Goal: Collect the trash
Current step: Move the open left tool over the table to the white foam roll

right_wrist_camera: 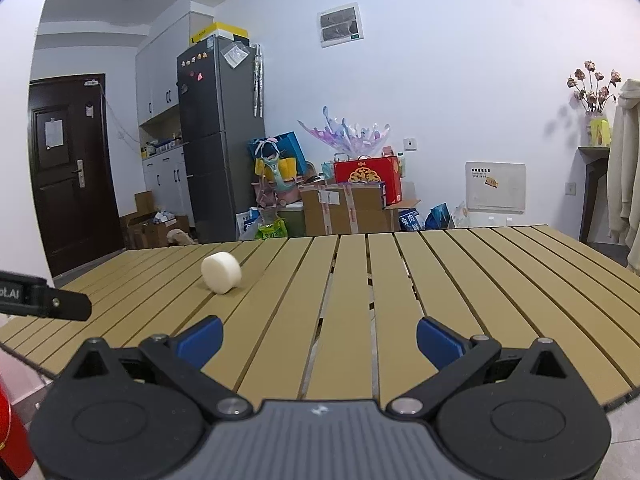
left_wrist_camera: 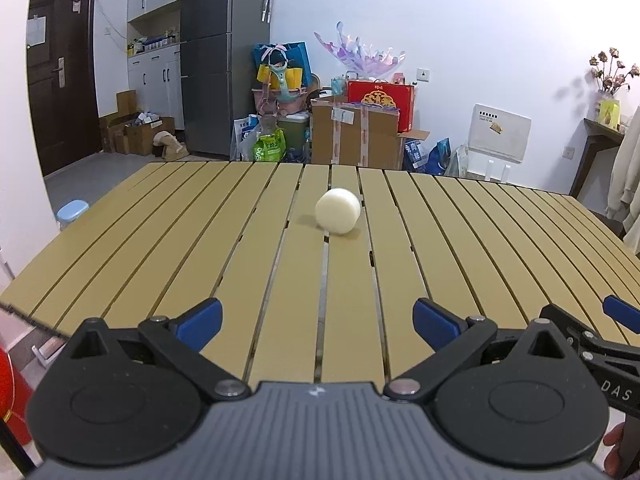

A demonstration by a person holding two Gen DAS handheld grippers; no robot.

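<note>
One piece of trash is all I can find on the slatted table (left_wrist_camera: 160,240): a white puck-shaped lump (left_wrist_camera: 338,211), lying on its side toward the far edge, roughly midway along it, with bare slats all round. Nothing is in either of my tongs, so I judge the job barely begun. My left gripper (left_wrist_camera: 318,322) hovers over the near edge with its blue pads spread wide and only tabletop between them; the lump sits almost straight ahead of it, well apart. My right gripper (right_wrist_camera: 319,340) also stands wide apart and empty, above the near edge further toward the right-hand end of the table, and from there the lump (right_wrist_camera: 221,272) lies off to the left and ahead. In the left view the tip of my right tool pokes in at the right side, so the two are close to each other. I see no bin or bag on the table, so I cannot tell where the lump is to go. Left to do, as I reckon it: reach forward, close on the lump, carry it off to wherever trash belongs.
</note>
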